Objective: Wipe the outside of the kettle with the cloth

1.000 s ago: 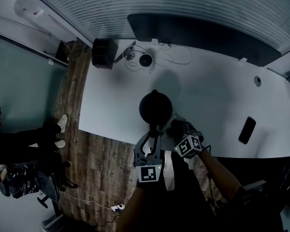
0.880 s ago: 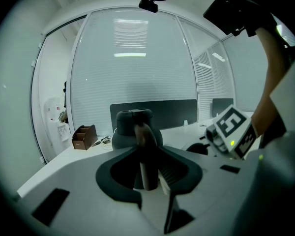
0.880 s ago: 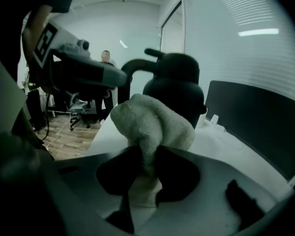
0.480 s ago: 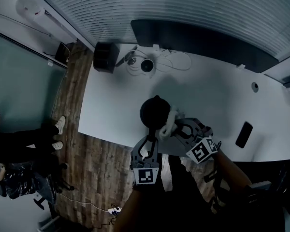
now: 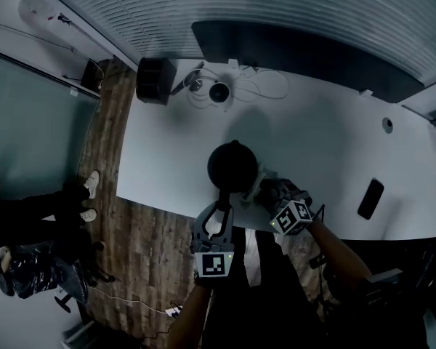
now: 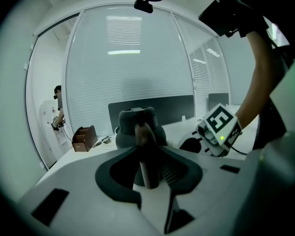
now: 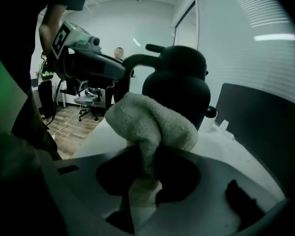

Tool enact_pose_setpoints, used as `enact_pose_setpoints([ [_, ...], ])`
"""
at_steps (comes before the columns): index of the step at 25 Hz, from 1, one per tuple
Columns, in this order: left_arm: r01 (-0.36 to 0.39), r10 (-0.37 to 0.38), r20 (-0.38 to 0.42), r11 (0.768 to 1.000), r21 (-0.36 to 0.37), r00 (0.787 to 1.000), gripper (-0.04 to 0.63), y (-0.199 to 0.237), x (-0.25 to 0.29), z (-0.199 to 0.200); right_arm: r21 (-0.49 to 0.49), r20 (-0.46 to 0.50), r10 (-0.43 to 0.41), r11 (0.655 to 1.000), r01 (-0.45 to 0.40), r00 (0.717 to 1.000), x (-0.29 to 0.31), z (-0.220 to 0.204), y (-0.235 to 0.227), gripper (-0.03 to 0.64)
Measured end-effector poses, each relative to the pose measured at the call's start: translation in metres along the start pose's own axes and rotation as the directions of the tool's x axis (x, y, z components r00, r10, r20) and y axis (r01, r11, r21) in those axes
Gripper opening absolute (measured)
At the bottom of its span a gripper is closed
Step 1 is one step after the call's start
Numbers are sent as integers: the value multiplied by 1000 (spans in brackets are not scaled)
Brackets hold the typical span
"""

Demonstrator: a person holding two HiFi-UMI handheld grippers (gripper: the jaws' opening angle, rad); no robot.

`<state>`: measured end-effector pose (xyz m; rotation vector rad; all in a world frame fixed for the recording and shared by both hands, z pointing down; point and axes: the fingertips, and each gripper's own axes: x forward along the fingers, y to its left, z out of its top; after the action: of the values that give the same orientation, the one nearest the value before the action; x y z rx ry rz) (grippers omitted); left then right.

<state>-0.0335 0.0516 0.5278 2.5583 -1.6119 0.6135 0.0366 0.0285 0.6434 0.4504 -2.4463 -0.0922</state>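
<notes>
- big white table (image 5: 312,144): round black kettle (image 5: 232,164) sits near its front edge
- kettle: hasn't budged
- left gripper (image 6: 147,168): squeezed narrow on the kettle's handle (image 6: 146,146), steadying it
- right gripper (image 7: 145,181): pinching the fluffy pale terry cloth (image 7: 150,124); it swung off the kettle's right side and is back in now, so I reckon it's mid-wipe
- cloth: bunched right by the kettle's side

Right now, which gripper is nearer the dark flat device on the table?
Right. The right gripper, holding the cloth by the kettle, lies on the side toward the dark flat device; the left gripper, shut on the kettle handle, lies farther left.
</notes>
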Motion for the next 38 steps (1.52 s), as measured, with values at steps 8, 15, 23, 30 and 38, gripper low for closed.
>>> enact_pose_setpoints([
  [8,7,-7,-3,1000,-17,1000,118,-1,-1,-3,-10,107,-9,1000,10,994,-51,43,-5,97],
  [15,4,-4,5,1000,-20,1000,118,1,-3,-1,-146,181,-3,989,30,984,-70,96,-42,97],
  [23,17,-17,3,1000,17,1000,120,5,-1,0,-39,242,-12,999,23,970,-58,77,-42,97],
  [30,23,-23,-15,999,22,1000,120,9,-1,-4,-7,20,19,1000,-19,1000,-4,2,-15,97],
  [38,57,-55,-34,996,64,998,120,11,-3,-7,-3,74,30,1000,-30,997,-33,16,-12,95],
])
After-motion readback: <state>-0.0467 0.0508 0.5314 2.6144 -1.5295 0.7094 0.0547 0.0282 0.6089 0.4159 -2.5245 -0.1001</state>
